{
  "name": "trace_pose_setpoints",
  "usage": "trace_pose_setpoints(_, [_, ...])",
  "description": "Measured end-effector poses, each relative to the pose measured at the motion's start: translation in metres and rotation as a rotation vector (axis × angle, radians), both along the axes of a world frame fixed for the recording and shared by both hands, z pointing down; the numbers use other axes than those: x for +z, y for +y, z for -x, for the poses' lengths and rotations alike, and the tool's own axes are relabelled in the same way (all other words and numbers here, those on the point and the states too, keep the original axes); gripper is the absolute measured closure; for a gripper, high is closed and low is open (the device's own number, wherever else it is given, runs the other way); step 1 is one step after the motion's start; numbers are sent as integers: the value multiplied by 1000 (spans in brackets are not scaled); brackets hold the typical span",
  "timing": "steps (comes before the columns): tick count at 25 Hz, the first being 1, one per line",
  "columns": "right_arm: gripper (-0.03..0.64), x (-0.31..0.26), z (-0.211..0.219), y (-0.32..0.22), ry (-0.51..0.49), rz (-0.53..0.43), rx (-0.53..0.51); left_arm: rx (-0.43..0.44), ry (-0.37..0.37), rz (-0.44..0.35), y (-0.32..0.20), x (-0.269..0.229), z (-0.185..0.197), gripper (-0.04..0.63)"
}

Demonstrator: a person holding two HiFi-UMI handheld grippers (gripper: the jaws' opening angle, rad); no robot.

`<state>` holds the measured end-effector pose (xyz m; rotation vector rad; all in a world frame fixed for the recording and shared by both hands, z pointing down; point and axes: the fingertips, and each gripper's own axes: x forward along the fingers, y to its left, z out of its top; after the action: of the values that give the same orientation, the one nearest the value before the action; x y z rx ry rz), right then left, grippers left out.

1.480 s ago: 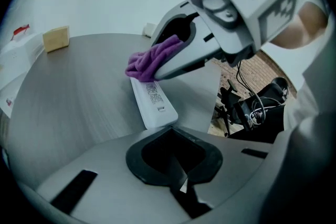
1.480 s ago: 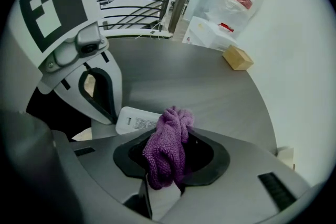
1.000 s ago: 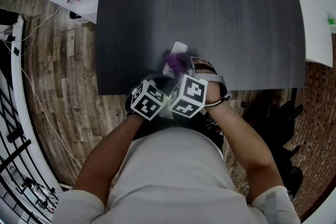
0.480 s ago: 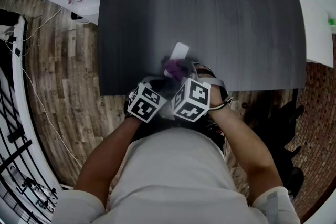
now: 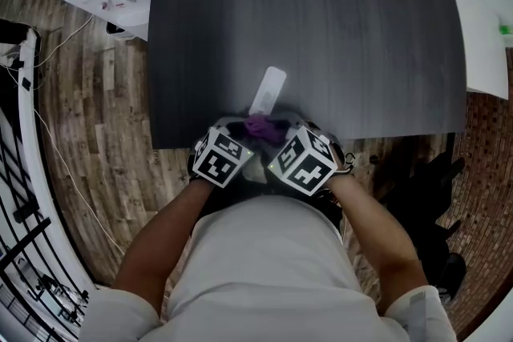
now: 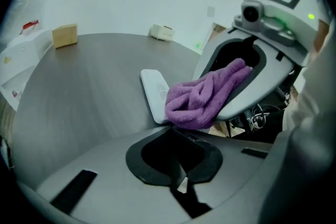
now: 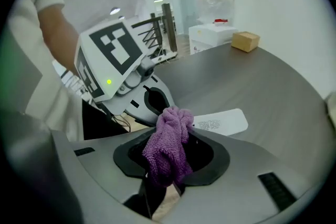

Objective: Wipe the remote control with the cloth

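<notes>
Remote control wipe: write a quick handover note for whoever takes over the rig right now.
Left gripper: jaws together at the remote control's near end; whether it grips the remote isn't clear.
Right gripper: shut on the purple cloth, which is bunched over that near end.
The remote lies flat by the table's front edge.
Done: can't tell how much is wiped.
Left: probably the bare far part.

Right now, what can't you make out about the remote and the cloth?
White slim remote control: its near end is hidden by the purple terry cloth in every view.
Whether the left gripper pinches that end: cloth and gripper body cover it.
Remote's printed label: too small, right gripper view.
</notes>
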<state>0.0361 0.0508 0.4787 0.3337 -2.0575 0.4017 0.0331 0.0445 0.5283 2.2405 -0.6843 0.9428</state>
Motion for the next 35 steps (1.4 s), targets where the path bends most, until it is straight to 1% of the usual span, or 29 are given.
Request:
trace_pose_setpoints(1, [486, -4, -2, -2, -35, 19, 49, -19, 4, 0, 0, -3, 6, 591])
trace_pose_setpoints(3, [486, -11, -16, -16, -73, -6, 169, -68, 11, -28, -7, -14, 16, 591])
trace_pose_setpoints(5, [486, -11, -39, -34, -62, -62, 303, -97, 17, -78, -21, -26, 19, 591])
trace_pose_setpoints(7, [486, -3, -60, -45, -35, -72, 424, -89, 29, -109, -33, -33, 13, 591])
trace_pose_setpoints(8, [486, 2, -67, -47, -28, -51, 476, -80, 35, -113, -38, -33, 9, 591])
trace_pose_setpoints(10, [486, 14, -74, -46, -49, 20, 575, -77, 40, -103, -46, -28, 3, 591])
trace_pose_setpoints(13, [486, 24, -75, -50, -126, 117, 718, -105, 64, -46, -55, -18, -2, 591])
trace_pose_setpoints(15, [486, 25, -74, -55, -180, 158, 781, -121, 90, -7, -58, -14, -6, 592])
trace_pose_setpoints(18, [486, 25, -67, -58, -256, 204, 817, -137, 138, 38, -57, -12, -7, 592])
trace_pose_setpoints(21, [486, 20, -63, -62, -303, 207, 824, -128, 157, 55, -57, -11, -6, 592])
trace_pose_setpoints(23, [486, 8, -55, -63, -368, 214, 806, -114, 167, 66, -56, -12, -7, 592])
trace_pose_setpoints(25, [486, -7, -37, -61, -452, 245, 757, -87, 177, 68, -55, -13, -9, 591])
trace_pose_setpoints(26, [486, -12, -27, -60, -468, 246, 726, -73, 173, 65, -54, -13, -9, 591])
trace_pose_setpoints(28, [486, -16, -17, -62, -445, 199, 684, -58, 150, 56, -54, -10, -4, 591])
trace_pose_setpoints(29, [486, -17, -17, -65, -433, 174, 690, -59, 133, 50, -55, -9, 0, 591])
trace_pose_setpoints(32, [486, -16, -42, -77, -388, 119, 804, -81, 108, 14, -60, -12, 13, 591])
trace_pose_setpoints(34, [486, -9, -67, -83, -317, 79, 882, -87, 112, 2, -62, -14, 16, 591])
trace_pose_setpoints(35, [486, -4, -78, -83, -280, 73, 913, -81, 111, -2, -63, -13, 15, 591])
